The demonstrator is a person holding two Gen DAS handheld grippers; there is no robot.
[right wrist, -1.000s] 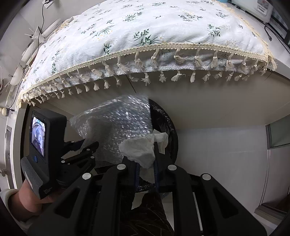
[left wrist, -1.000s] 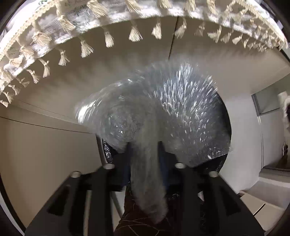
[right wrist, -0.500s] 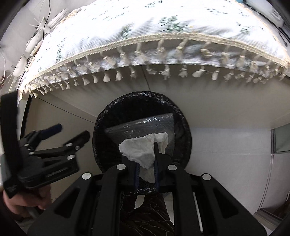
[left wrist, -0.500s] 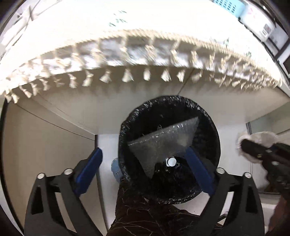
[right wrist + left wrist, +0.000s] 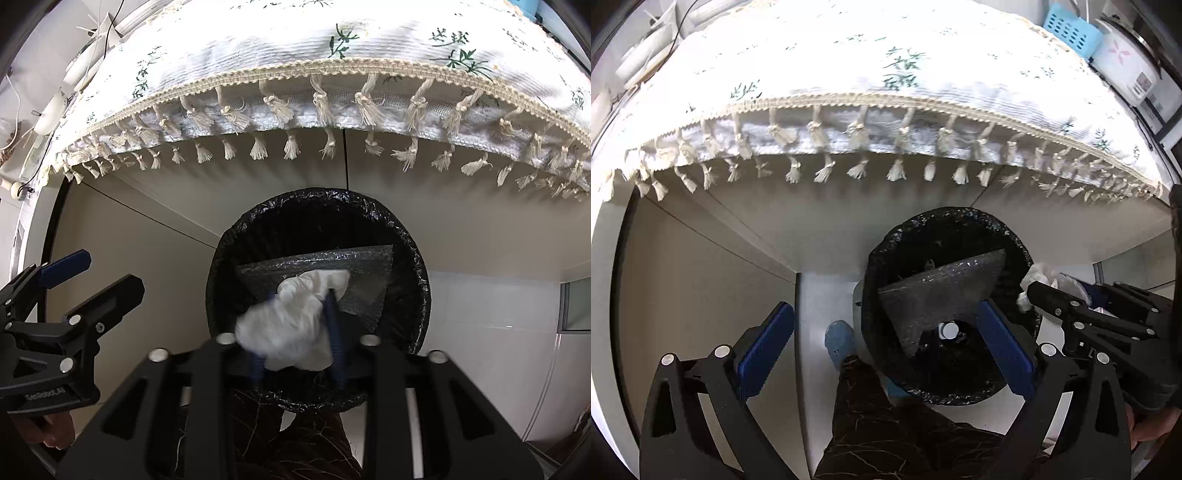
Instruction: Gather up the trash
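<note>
I hold both claws pointing steeply down over the black-lined trash bin, which stands on the floor below the fringed floral tablecloth of the worktop. My left claw stands fully spread with nothing between its blue pads, and a sheet of bubble wrap lies inside the bin. My right claw is opening directly over the bin mouth, with the crumpled white tissue between its blurred fingers, and I cannot tell whether the pads are pressing on it.

Bubble wrap inside black-lined bin
</note>
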